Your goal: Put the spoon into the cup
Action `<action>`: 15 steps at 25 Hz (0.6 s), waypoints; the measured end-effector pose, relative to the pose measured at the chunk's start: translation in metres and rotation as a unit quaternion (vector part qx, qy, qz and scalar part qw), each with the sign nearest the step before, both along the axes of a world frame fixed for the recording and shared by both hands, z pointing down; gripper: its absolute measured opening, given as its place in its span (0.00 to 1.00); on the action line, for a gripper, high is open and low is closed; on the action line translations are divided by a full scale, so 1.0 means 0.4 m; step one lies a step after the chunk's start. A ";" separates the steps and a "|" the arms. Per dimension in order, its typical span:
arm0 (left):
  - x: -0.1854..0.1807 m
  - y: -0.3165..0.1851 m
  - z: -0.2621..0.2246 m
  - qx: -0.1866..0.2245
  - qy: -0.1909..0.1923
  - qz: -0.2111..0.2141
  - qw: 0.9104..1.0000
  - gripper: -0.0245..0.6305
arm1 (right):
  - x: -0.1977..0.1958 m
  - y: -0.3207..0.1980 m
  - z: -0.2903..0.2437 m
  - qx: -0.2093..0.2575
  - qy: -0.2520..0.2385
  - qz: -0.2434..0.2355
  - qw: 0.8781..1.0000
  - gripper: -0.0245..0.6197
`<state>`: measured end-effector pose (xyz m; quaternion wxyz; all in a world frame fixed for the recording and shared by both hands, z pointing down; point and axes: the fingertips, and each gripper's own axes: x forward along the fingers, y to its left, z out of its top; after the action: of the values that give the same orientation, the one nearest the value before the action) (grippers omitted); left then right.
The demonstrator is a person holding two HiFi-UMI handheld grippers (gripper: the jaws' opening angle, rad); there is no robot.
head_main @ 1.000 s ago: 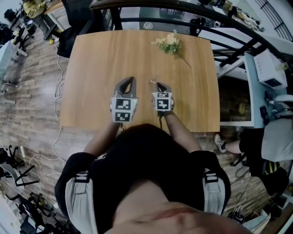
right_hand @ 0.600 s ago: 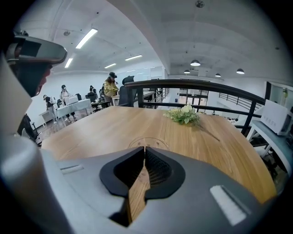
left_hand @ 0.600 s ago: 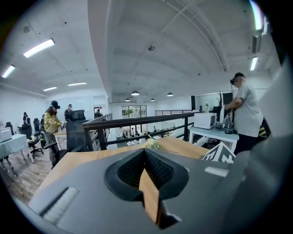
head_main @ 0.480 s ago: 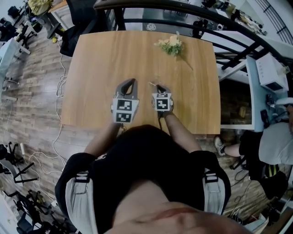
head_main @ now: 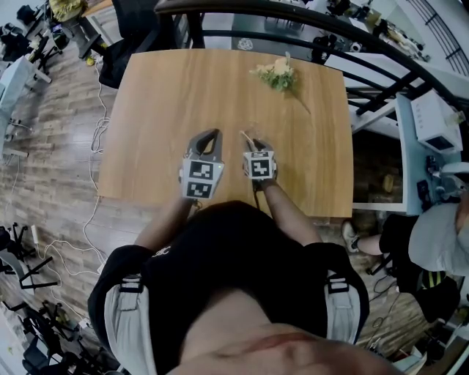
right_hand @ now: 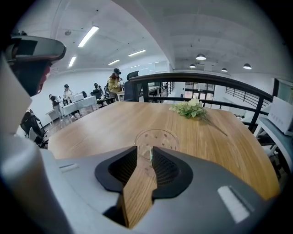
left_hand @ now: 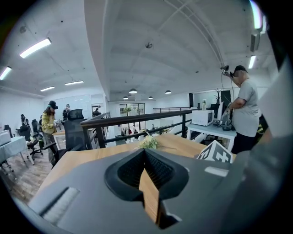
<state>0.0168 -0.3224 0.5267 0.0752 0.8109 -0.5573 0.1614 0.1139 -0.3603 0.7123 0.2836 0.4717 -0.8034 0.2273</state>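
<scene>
A clear glass cup (right_hand: 157, 139) stands on the wooden table (head_main: 168, 95), just ahead of my right gripper (right_hand: 144, 153). The thin pale spoon (right_hand: 150, 154) stands upright at the cup's near rim, between the parted jaws and close to the right one. Whether that pad still touches it I cannot tell. The right gripper's jaws are opening. In the head view the right gripper (head_main: 256, 140) is near the table's front edge, with the spoon (head_main: 245, 136) sticking up at its tip. My left gripper (head_main: 209, 135) rests beside it, shut and empty (left_hand: 144, 153).
A small bunch of white flowers with green leaves (head_main: 277, 75) lies at the table's far side, its stem trailing right. A dark railing (head_main: 293, 15) runs behind the table. A person (left_hand: 242, 109) stands at a desk off to the right.
The right gripper's jaws have parted around the spoon. Both grippers stay in about the same spot near the front edge.
</scene>
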 end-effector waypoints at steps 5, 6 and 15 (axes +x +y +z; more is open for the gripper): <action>0.008 0.003 0.005 -0.002 -0.007 0.007 1.000 0.06 | 0.000 0.009 0.003 0.000 0.009 -0.005 1.000 0.23; 0.010 0.003 0.007 -0.002 -0.007 0.008 1.000 0.06 | 0.003 0.011 0.005 0.001 0.012 -0.005 1.000 0.23; 0.026 0.001 0.018 -0.006 -0.008 0.018 1.000 0.06 | 0.035 0.023 -0.006 0.023 0.021 0.004 0.999 0.23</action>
<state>0.0273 -0.3219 0.5339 0.0729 0.8189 -0.5425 0.1726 0.1281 -0.3511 0.7099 0.2888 0.4864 -0.8001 0.1998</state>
